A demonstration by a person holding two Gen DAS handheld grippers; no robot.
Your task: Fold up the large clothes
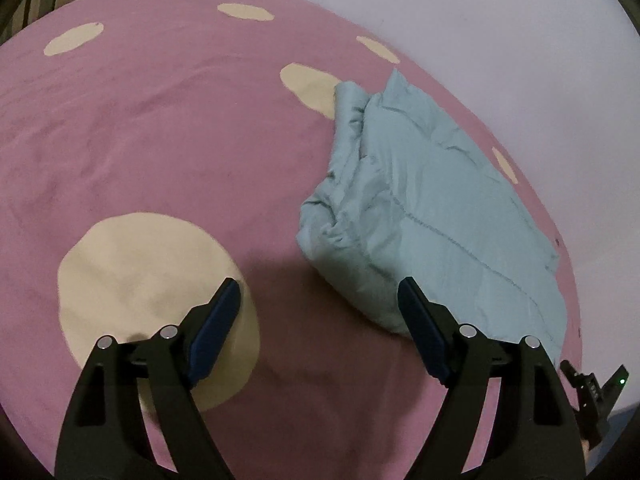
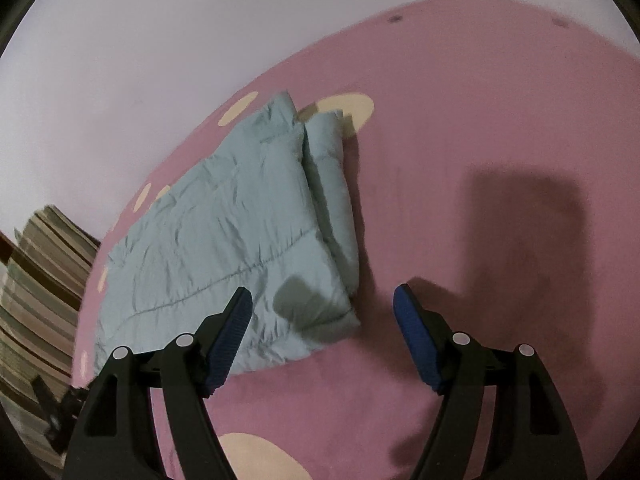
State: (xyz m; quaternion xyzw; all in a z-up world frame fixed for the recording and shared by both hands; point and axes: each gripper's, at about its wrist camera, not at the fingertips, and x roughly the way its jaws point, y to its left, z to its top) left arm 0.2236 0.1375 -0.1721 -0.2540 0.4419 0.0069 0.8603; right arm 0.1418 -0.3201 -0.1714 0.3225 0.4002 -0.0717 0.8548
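A pale blue-green quilted garment [image 1: 420, 208] lies folded into a thick rectangle on a pink bedspread [image 1: 160, 140] with cream spots. In the left wrist view it lies to the right. My left gripper [image 1: 320, 284] hangs open above bare bedspread beside the garment's near corner, and its right fingertip [image 1: 408, 292] overlaps the garment's edge. In the right wrist view the garment [image 2: 224, 240] lies to the left, its folded edge facing right. My right gripper [image 2: 322, 292] is open above the garment's near right corner, with nothing pressed between its pads.
A plain white surface [image 1: 500, 20] borders the bedspread's far edge. Striped fabric [image 2: 36, 280] shows at the left of the right wrist view and in the top left corner of the left wrist view. A black device part with a green light [image 1: 596, 396] sits at the lower right.
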